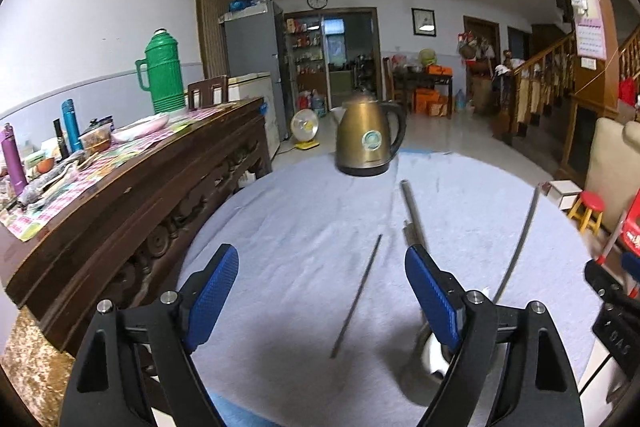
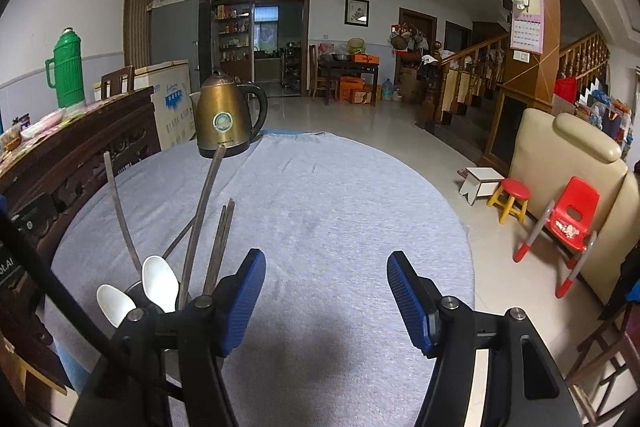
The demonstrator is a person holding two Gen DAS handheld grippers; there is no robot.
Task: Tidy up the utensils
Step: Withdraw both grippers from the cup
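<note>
A single dark chopstick (image 1: 357, 294) lies flat on the grey cloth of the round table (image 1: 304, 219), between the fingers of my left gripper (image 1: 320, 291), which is open and empty above it. A utensil holder (image 2: 160, 301), mostly hidden behind my right gripper's left finger, holds two white spoons (image 2: 160, 285), metal handles (image 2: 200, 223) and dark chopsticks (image 2: 219, 247). In the left wrist view the holder's handles (image 1: 414, 215) rise behind the right finger. My right gripper (image 2: 326, 297) is open and empty over bare cloth, to the right of the holder.
A brass electric kettle (image 1: 366, 137) stands at the table's far edge. A carved wooden sideboard (image 1: 132, 195) with a green thermos (image 1: 162, 73) and clutter runs along the left. Red and yellow stools (image 2: 514, 199) and a sofa (image 2: 568, 163) stand on the right.
</note>
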